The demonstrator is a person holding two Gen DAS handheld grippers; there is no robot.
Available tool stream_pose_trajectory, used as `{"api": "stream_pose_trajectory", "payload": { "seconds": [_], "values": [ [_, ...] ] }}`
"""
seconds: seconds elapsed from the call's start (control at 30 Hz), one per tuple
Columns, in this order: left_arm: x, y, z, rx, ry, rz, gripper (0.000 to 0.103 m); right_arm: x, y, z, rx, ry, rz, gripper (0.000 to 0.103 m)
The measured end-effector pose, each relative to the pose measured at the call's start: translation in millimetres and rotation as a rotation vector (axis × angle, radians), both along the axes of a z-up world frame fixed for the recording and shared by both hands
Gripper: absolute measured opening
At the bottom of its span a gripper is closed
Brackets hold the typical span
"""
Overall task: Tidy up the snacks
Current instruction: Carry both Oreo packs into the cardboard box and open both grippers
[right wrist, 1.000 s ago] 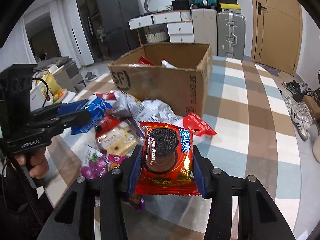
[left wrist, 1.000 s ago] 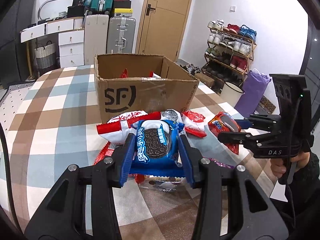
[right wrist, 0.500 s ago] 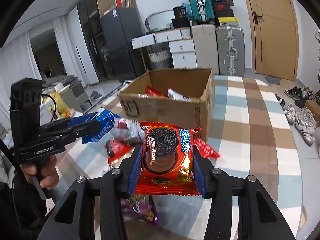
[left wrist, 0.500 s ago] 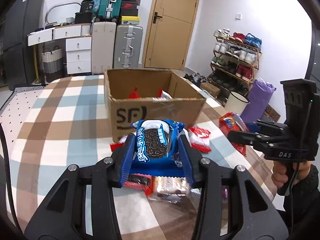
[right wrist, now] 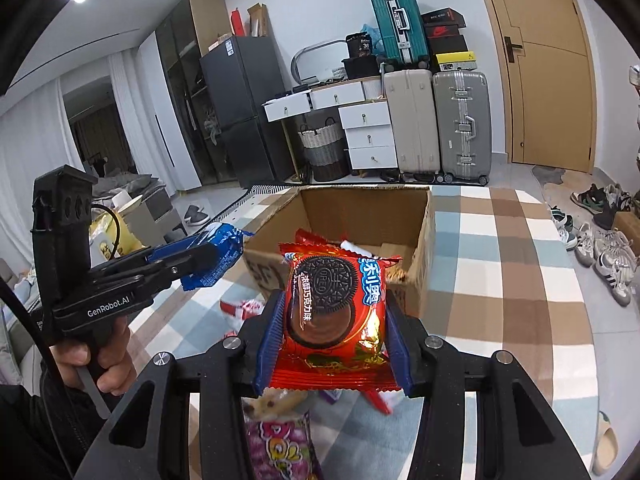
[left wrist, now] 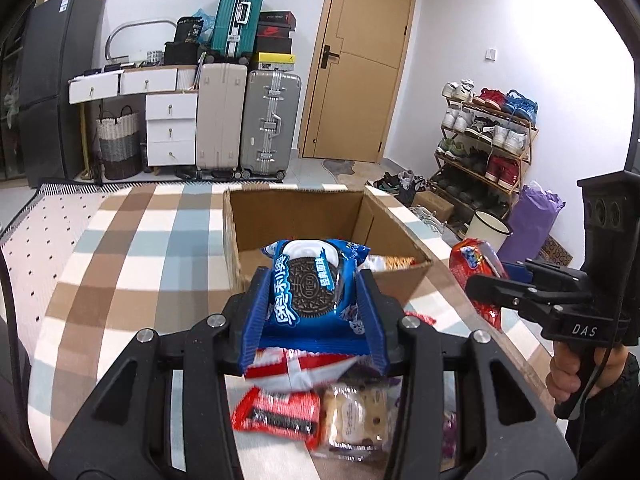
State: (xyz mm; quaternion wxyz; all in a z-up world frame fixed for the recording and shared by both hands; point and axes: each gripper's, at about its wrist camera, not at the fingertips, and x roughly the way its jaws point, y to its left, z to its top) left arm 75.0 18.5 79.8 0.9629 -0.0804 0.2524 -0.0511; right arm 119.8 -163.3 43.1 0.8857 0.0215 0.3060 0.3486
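My left gripper (left wrist: 314,312) is clamped on a blue Oreo pack (left wrist: 310,286), its 2 blue pads pressing the pack's sides. The pack stands upright between them, the cookie picture facing me, and it hangs above the table (left wrist: 120,260), in front of the open cardboard box (left wrist: 384,232).

My right gripper (right wrist: 334,334) grips a red Oreo pack (right wrist: 336,312) the same way, upright, its crimped bottom edge below the pads. It too is off the table, just short of the box's near wall (right wrist: 260,264).

From the left view I see the right gripper from the side with the red pack (left wrist: 476,268) in its tips, and a hand (left wrist: 568,376) on its grip.

A few wrappers already lie inside the box. On the checked cloth under both grippers sit loose snacks: a red-and-white bag (left wrist: 296,368), a red wrapper (left wrist: 276,414), a clear biscuit pack (left wrist: 354,416) and a purple pack (right wrist: 280,448), lying close together.
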Motion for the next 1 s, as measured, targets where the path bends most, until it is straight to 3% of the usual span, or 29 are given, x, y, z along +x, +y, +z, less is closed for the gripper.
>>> {"api": "stream_pose_trajectory", "payload": {
  "seconds": [0.43,1.0],
  "values": [
    [49.1,3.0,11.2,0.024,-0.012,0.020,0.041,31.7,8.6,14.5,0.030,0.001,-0.006,0.047],
    [119.7,10.9,-21.3,0.016,0.022,0.030,0.041,78.4,26.3,2.9,0.025,0.027,-0.020,0.047]
  ]
}}
